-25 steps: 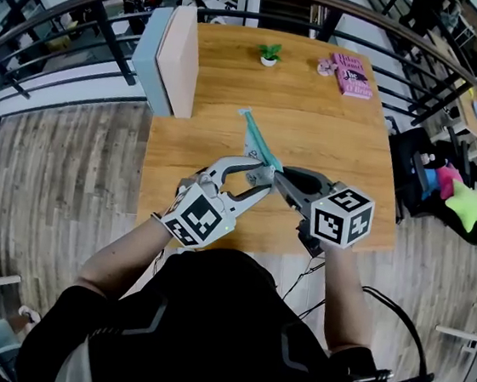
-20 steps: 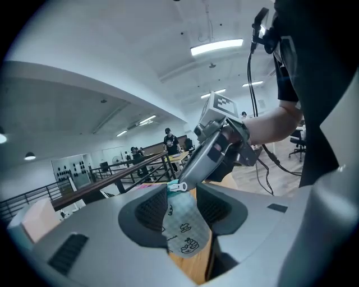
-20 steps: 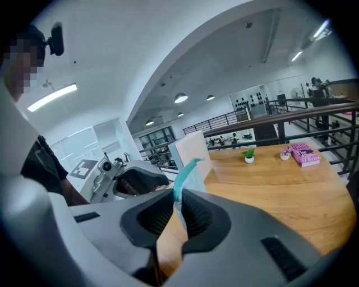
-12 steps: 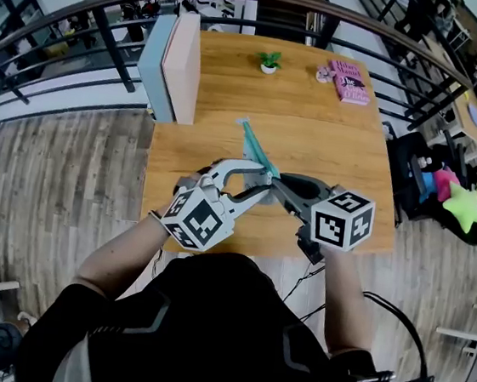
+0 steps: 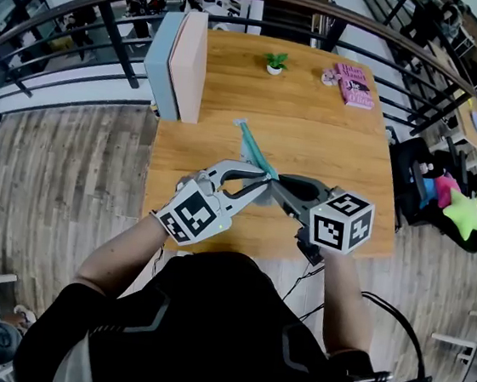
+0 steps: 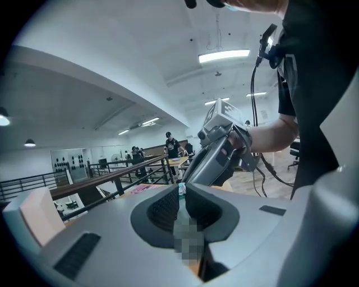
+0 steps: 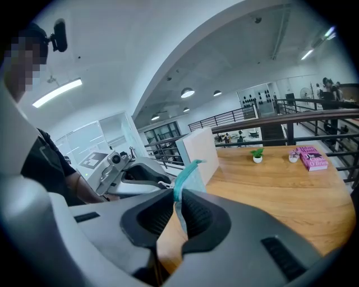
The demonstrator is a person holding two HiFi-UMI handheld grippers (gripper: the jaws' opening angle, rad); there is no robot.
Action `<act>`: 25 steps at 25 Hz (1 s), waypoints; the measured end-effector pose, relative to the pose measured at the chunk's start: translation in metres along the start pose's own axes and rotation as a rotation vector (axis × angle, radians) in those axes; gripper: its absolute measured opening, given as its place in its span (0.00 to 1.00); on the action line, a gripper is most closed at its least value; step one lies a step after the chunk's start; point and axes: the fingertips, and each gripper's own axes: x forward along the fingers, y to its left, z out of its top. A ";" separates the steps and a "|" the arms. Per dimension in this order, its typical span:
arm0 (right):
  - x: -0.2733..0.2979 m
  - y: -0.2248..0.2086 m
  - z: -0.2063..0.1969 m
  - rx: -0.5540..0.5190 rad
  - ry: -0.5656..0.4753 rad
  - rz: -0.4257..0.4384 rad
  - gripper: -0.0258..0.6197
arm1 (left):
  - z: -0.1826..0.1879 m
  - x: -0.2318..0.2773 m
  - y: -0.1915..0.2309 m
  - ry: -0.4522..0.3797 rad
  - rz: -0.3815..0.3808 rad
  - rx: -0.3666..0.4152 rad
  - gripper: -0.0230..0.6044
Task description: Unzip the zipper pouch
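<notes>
A teal zipper pouch [image 5: 256,150] hangs edge-up above the wooden table [image 5: 337,154]. My right gripper [image 5: 276,181] is shut on its near end; in the right gripper view the teal fabric [image 7: 183,180] rises from between the pads. My left gripper [image 5: 265,179] meets it from the left. Its jaws are closing, and its pads pinch a small teal and white piece, the zipper pull [image 6: 181,190]. A thin white strand runs from the left gripper [image 7: 140,171] to the pouch. The right gripper [image 6: 216,159] looms just beyond the left jaws.
An upright pale blue and pink box [image 5: 179,62] stands at the table's back left. A small potted plant [image 5: 275,62] and a pink book [image 5: 357,82] sit along the far edge. A dark railing [image 5: 114,9] curves behind the table.
The left gripper's jaws have gone from wide apart to nearly together at the pouch's near end. The right gripper and the pouch have held their place.
</notes>
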 end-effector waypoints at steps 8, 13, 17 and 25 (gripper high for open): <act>0.003 0.001 -0.001 -0.063 0.027 -0.008 0.12 | -0.004 -0.001 0.008 0.004 0.006 -0.148 0.09; 0.004 0.005 -0.003 -0.083 0.038 0.004 0.12 | -0.006 -0.004 0.009 -0.004 0.002 -0.207 0.09; 0.003 0.007 -0.008 -0.099 0.056 0.009 0.12 | -0.010 -0.004 0.005 -0.001 -0.018 -0.271 0.09; 0.002 0.007 -0.021 -0.151 0.121 0.009 0.11 | -0.021 -0.010 0.019 0.024 0.007 -0.389 0.08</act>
